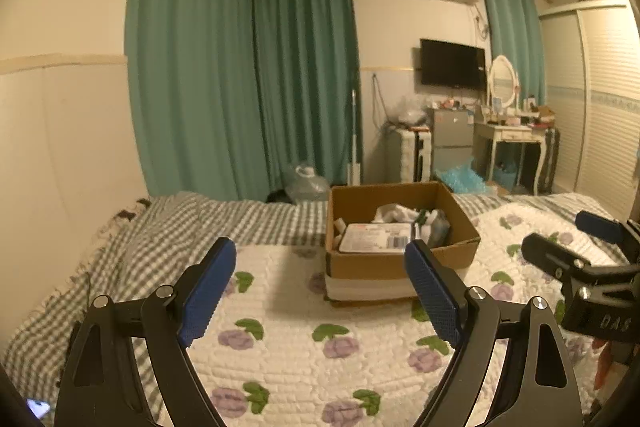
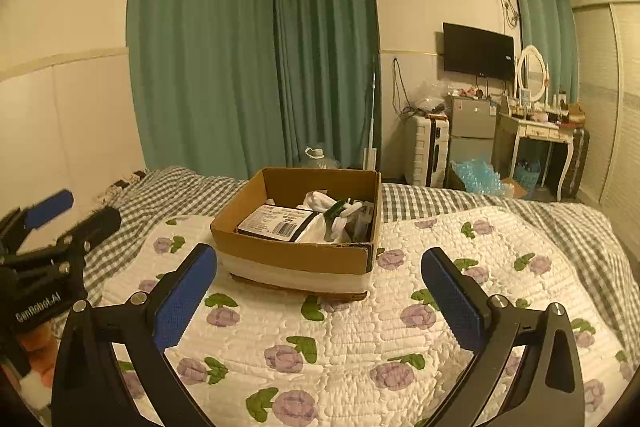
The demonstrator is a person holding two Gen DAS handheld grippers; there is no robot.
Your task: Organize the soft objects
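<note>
Both tools are released and hold nothing: the left tool [image 1: 320, 259] and the right tool [image 2: 320, 267] hang above the quilt [image 2: 340, 339], each aimed at the cardboard box [image 2: 296, 251] in mid-frame. The soft white cloth items [image 2: 320, 201] lie inside it beside a flat labelled package [image 2: 276, 223]. The puffy, stitched floral quilt gives underfoot, so pushing the light, thin-walled box could tip it, and limp fabric may snag or slip from the ribbed blue pads [image 2: 184, 299].

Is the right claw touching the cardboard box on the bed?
Apart. In the right wrist view, the right claw is open and empty, and a strip of flowered quilt shows between its fingertips and the cardboard box.
</note>
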